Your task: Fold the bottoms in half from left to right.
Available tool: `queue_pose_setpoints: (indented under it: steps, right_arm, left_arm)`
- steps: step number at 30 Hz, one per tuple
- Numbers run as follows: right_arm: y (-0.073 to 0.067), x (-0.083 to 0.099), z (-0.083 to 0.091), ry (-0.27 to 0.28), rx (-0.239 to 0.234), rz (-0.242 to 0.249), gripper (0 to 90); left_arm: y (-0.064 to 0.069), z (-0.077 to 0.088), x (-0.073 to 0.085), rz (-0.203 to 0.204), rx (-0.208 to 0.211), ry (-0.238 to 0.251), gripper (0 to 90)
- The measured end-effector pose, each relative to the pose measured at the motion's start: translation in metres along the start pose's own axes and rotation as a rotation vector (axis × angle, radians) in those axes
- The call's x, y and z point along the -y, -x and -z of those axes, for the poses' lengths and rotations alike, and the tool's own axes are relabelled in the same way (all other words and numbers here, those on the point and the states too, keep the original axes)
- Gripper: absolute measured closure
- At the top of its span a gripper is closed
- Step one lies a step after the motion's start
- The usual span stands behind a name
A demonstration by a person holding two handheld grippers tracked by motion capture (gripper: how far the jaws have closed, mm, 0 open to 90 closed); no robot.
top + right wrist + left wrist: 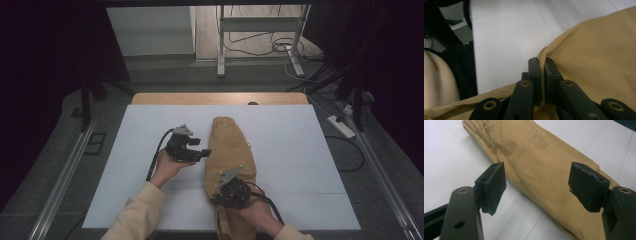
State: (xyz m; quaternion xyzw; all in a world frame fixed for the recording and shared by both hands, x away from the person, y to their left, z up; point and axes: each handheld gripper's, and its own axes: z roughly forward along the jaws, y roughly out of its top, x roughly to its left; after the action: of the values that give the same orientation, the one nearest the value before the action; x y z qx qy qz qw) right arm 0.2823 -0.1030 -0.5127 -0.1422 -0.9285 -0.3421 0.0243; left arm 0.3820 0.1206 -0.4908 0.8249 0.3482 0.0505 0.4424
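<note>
With the right gripper (543,65) clamped on the cloth's (231,150) edge, draw it slowly while the left gripper (537,186), jaws apart, steadies the fold.

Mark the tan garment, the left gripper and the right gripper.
tan garment (230,142): high view, on its upper folded part.
left gripper (536,185): left gripper view, midway between its open fingertips.
right gripper (542,62): right gripper view, between fingertips shut on the cloth's edge.

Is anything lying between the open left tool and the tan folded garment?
Nothing visible. The left tool hovers open beside the tan garment, with bare white table between. The right tool already pinches the cloth's edge.
</note>
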Motion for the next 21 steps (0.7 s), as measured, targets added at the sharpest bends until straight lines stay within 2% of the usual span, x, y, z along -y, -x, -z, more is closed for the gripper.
queue_pose_setpoints:
  steps: [7, 14, 15, 18, 21]
  right_arm:
    - [-0.011, -0.003, -0.006, -0.005, -0.042, 0.032, 85.6]
    - [-0.012, -0.003, -0.007, 0.001, -0.064, 0.037, 83.3]
    - [-0.012, -0.003, -0.007, 0.006, -0.065, 0.039, 80.5]
    - [-0.013, -0.005, -0.004, 0.034, -0.052, 0.050, 61.7]
    - [-0.012, -0.007, 0.004, 0.079, -0.030, 0.032, 51.6]
  left_arm:
    - [-0.001, 0.001, 0.000, 0.006, -0.002, 0.003, 30.1]
    - [-0.002, 0.002, 0.000, 0.006, -0.003, 0.004, 30.0]
    - [-0.002, 0.002, 0.000, 0.005, -0.003, 0.005, 30.0]
    - [-0.001, 0.003, 0.000, 0.005, -0.004, 0.004, 29.7]
    - [-0.002, 0.002, 0.000, 0.005, -0.005, 0.003, 29.7]
